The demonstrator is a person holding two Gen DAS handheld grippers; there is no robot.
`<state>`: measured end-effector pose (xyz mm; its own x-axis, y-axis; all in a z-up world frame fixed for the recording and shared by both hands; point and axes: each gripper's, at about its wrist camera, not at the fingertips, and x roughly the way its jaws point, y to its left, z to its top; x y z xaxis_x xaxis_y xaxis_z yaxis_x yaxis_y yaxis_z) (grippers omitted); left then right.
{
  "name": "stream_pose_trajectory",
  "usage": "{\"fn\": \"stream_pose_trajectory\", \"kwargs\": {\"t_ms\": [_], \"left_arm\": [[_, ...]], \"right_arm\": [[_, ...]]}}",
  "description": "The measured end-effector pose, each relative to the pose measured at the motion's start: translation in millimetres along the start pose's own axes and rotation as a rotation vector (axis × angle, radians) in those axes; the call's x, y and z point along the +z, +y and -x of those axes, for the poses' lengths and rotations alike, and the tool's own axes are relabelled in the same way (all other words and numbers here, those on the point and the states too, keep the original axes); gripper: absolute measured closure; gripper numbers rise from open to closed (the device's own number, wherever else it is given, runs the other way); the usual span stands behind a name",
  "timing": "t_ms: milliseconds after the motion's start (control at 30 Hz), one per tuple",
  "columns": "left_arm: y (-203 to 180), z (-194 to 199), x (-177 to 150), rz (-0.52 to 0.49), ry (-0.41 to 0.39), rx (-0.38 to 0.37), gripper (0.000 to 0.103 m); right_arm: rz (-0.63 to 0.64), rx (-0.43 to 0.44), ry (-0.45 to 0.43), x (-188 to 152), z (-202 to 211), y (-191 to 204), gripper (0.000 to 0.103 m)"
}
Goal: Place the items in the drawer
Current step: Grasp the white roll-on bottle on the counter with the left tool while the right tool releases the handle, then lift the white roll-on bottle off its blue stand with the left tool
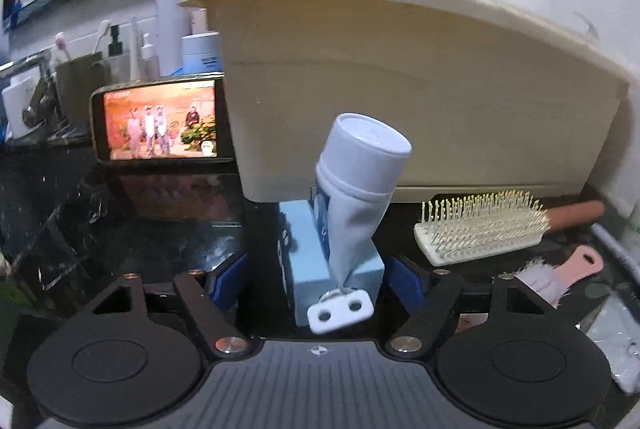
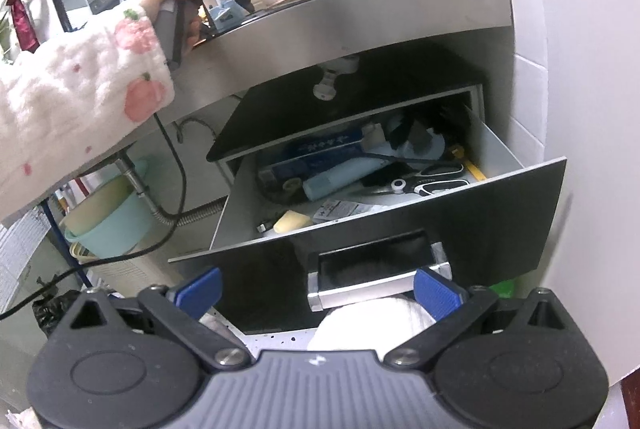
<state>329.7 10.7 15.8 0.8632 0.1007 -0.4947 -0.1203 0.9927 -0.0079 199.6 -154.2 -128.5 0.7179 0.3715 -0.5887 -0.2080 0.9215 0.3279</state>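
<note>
In the left wrist view a white squeezed tube with a pale blue cap leans on a light blue box on the black counter. My left gripper is open, its blue pads on either side of the box and tube, not touching them. In the right wrist view the drawer stands pulled open, full of clutter: a blue box, a blue tube, scissors, a yellow bar. My right gripper is open and empty, just in front of the drawer's metal handle.
A beige plastic bin stands behind the tube. A phone plays video at left, with bottles behind it. A hairbrush and a pink brush lie at right. A teal basin and hose sit under the counter.
</note>
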Motion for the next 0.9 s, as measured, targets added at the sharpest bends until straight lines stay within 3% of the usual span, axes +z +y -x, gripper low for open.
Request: {"fn": "stream_pose_trajectory", "kwargs": {"t_ms": [133, 200, 300, 633, 900], "left_arm": [[-3.8, -4.0, 4.0, -0.019, 0.016, -0.003, 0.030], [-5.2, -4.6, 5.3, -0.029, 0.011, 0.001, 0.048], [-4.3, -5.6, 7.8, -0.026, 0.012, 0.002, 0.060], [3.5, 14.8, -3.5, -0.073, 0.010, -0.025, 0.062], [14.7, 49.8, -23.3, -0.118, 0.016, -0.091, 0.062]], "right_arm": [[-0.014, -0.004, 0.009, -2.0, -0.8, -1.5, 0.000], [-0.019, -0.001, 0.012, -3.1, -0.4, -1.6, 0.000], [-0.020, -0.001, 0.016, -4.8, 1.0, -1.5, 0.000], [-0.026, -0.003, 0.024, -4.3, 0.4, -2.6, 0.000], [-0.011, 0.010, 0.029, -0.5, -2.5, 3.1, 0.000]]}}
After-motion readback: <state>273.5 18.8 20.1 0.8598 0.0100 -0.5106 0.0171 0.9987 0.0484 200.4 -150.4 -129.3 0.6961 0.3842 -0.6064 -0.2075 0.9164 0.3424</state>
